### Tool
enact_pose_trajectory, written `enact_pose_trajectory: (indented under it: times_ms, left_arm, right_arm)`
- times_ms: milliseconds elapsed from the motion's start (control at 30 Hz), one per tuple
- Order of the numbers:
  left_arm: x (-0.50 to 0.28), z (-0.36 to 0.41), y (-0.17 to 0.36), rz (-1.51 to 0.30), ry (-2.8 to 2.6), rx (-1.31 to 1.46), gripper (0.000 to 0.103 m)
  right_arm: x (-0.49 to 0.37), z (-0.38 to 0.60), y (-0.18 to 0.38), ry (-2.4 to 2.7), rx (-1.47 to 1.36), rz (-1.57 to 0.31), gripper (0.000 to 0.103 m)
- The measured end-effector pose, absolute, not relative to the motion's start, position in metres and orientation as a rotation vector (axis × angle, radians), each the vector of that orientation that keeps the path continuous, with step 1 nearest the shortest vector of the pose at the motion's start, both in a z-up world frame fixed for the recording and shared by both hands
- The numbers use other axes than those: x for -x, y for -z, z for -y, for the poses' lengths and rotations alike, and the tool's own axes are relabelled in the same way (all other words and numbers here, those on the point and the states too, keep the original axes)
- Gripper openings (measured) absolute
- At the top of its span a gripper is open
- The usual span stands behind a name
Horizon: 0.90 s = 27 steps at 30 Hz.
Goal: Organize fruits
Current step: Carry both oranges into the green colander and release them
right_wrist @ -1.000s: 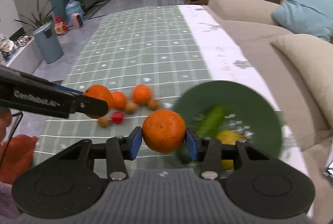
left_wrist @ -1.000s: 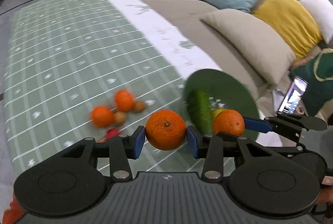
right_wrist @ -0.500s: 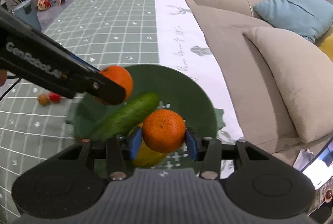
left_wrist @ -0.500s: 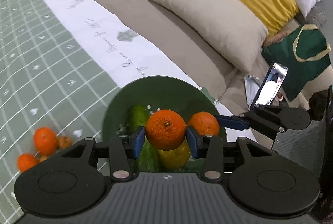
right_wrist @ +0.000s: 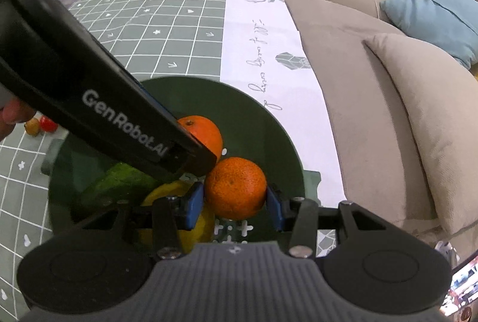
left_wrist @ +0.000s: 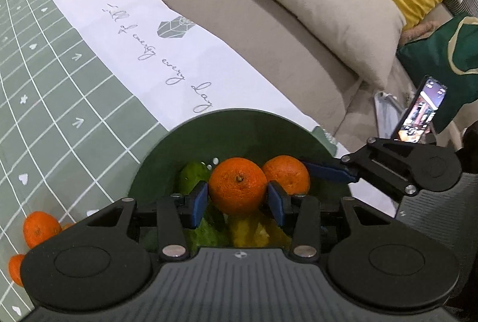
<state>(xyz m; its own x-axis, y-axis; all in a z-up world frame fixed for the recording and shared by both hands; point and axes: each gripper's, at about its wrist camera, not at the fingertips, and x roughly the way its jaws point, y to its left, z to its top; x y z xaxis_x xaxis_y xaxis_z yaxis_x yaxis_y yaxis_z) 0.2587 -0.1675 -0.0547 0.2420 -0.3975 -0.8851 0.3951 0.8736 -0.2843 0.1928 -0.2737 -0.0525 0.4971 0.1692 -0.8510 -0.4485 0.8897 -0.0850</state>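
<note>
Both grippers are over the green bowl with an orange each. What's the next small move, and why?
Probably lower both a little, then open the jaws. The left gripper and right gripper each clamp an orange above the green bowl, over the cucumber and lemon already inside. Releasing one at a time may be safer, since the two oranges hang close together.

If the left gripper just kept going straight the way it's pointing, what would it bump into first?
Probably the fruit already in the dark green round bowl: the left gripper, shut on a round orange tangerine, points down at a yellow lemon and a green cucumber beneath. Depth is unclear.
</note>
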Motion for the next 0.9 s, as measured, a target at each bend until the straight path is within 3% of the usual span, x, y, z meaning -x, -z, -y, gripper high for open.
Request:
enact_pose_trajectory:
  times_ms: [467,900]
  left_arm:
    - [-0.257,0.164,0.049,-1.195,0.521,-0.005,0.055]
    - [-0.207,0.127,-0.015,-1.018,0.422,-0.079,0.055]
  right_arm:
    - [-0.188,0.272,0.044,-0.358,0.329,-0.957,0.045]
    - [-0.157,0.261,-0.011,-0.304,0.243,-0.867,0.07]
